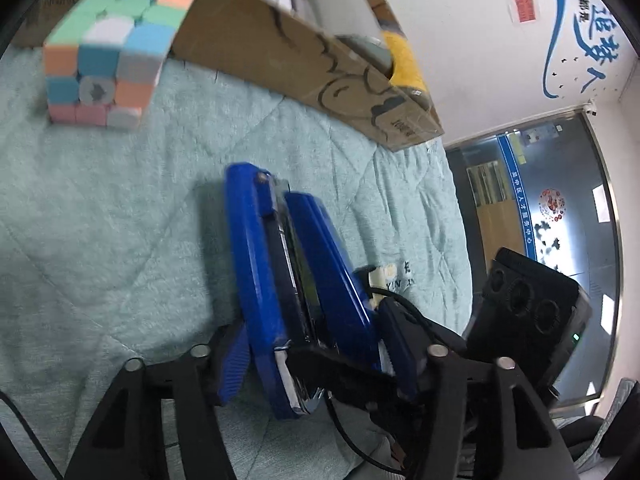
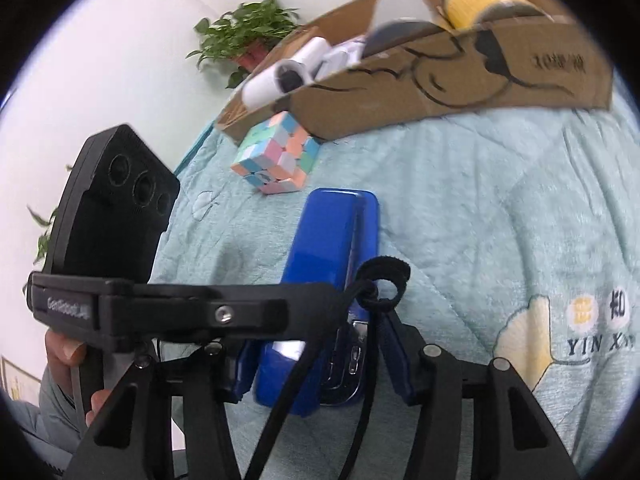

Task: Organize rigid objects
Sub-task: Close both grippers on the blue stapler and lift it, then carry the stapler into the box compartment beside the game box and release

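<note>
A blue stapler is held on its side between the blue pads of my left gripper, above a pale green quilt. In the right wrist view the same stapler sits between my right gripper's pads, which close on its rear end. The other gripper's black body shows at left. A pastel puzzle cube lies on the quilt against a cardboard box; it also shows in the right wrist view.
The cardboard box holds white rolls, a grey cylinder and a yellow spool. A potted plant stands behind it. A glass door is at right.
</note>
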Demonstrator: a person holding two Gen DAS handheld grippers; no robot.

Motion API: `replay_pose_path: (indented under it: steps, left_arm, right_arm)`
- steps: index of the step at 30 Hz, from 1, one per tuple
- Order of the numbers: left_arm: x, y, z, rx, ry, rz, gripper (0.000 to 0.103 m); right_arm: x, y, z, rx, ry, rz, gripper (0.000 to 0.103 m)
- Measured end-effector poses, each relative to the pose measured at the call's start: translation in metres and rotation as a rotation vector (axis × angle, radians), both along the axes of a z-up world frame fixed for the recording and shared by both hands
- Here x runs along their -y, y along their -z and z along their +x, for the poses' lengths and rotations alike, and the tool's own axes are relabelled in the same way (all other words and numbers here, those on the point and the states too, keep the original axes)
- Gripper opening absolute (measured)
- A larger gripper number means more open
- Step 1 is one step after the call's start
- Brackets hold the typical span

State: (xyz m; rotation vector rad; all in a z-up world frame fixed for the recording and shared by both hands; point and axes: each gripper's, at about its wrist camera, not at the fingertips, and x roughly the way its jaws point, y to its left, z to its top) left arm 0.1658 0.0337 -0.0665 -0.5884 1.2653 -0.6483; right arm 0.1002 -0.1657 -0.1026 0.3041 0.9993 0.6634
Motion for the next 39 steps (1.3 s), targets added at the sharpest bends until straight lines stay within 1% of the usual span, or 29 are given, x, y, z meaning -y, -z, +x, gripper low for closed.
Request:
replay_pose_path:
  steps: [2, 3, 5, 7, 10, 12, 15, 19, 20, 23, 25, 26, 29, 31, 34, 37, 39]
  left_arm:
    - [-0.003, -0.010, 0.000, 0.028, -0.008, -0.011, 0.045]
    - [-0.007, -0.014, 0.000, 0.040, -0.015, -0.020, 0.042]
    - [-0.011, -0.021, 0.001, 0.060, -0.021, -0.038, 0.036]
    - [-0.015, -0.025, 0.003, 0.074, -0.030, -0.037, 0.035]
    - [-0.024, -0.031, 0.005, 0.081, -0.051, -0.058, 0.035]
    - [-0.029, -0.042, 0.007, 0.116, -0.052, -0.048, 0.035]
    - [-0.035, -0.060, 0.012, 0.163, -0.063, -0.041, 0.035]
    - [-0.049, -0.094, 0.025, 0.240, -0.074, -0.027, 0.035]
    - [-0.052, -0.104, 0.031, 0.264, -0.077, -0.016, 0.035]
    - [-0.061, -0.123, 0.045, 0.306, -0.081, -0.002, 0.035]
    - [-0.068, -0.134, 0.057, 0.328, -0.085, 0.011, 0.035]
    - [-0.072, -0.139, 0.059, 0.333, -0.086, 0.017, 0.035]
    - [-0.079, -0.149, 0.080, 0.349, -0.098, 0.040, 0.035]
    - [-0.088, -0.151, 0.093, 0.344, -0.106, 0.044, 0.034]
    - [-0.105, -0.151, 0.116, 0.328, -0.135, 0.056, 0.033]
    - [-0.128, -0.152, 0.132, 0.320, -0.165, 0.063, 0.033]
    - [-0.143, -0.154, 0.141, 0.311, -0.191, 0.081, 0.033]
  right_arm:
    - [-0.013, -0.008, 0.002, 0.053, -0.018, -0.041, 0.052]
    - [-0.015, -0.011, 0.002, 0.059, -0.023, -0.049, 0.052]
    - [-0.014, -0.013, 0.008, 0.049, -0.019, -0.023, 0.052]
    - [-0.012, -0.014, 0.014, 0.040, -0.020, 0.000, 0.052]
    - [-0.015, -0.019, 0.016, 0.053, -0.021, 0.013, 0.052]
    - [-0.019, -0.027, 0.018, 0.078, -0.025, 0.012, 0.052]
    - [-0.024, -0.042, 0.025, 0.117, -0.033, 0.020, 0.052]
    - [-0.034, -0.070, 0.040, 0.186, -0.046, 0.030, 0.052]
    - [-0.035, -0.075, 0.044, 0.195, -0.048, 0.034, 0.052]
    - [-0.044, -0.091, 0.064, 0.230, -0.055, 0.044, 0.052]
    - [-0.048, -0.097, 0.074, 0.243, -0.060, 0.051, 0.052]
    - [-0.051, -0.100, 0.084, 0.241, -0.065, 0.058, 0.052]
    - [-0.060, -0.107, 0.107, 0.231, -0.076, 0.071, 0.052]
    - [-0.065, -0.109, 0.116, 0.226, -0.085, 0.075, 0.052]
    - [-0.075, -0.109, 0.138, 0.184, -0.102, 0.090, 0.052]
    - [-0.092, -0.112, 0.157, 0.170, -0.128, 0.091, 0.052]
    - [-0.107, -0.112, 0.175, 0.145, -0.154, 0.106, 0.052]
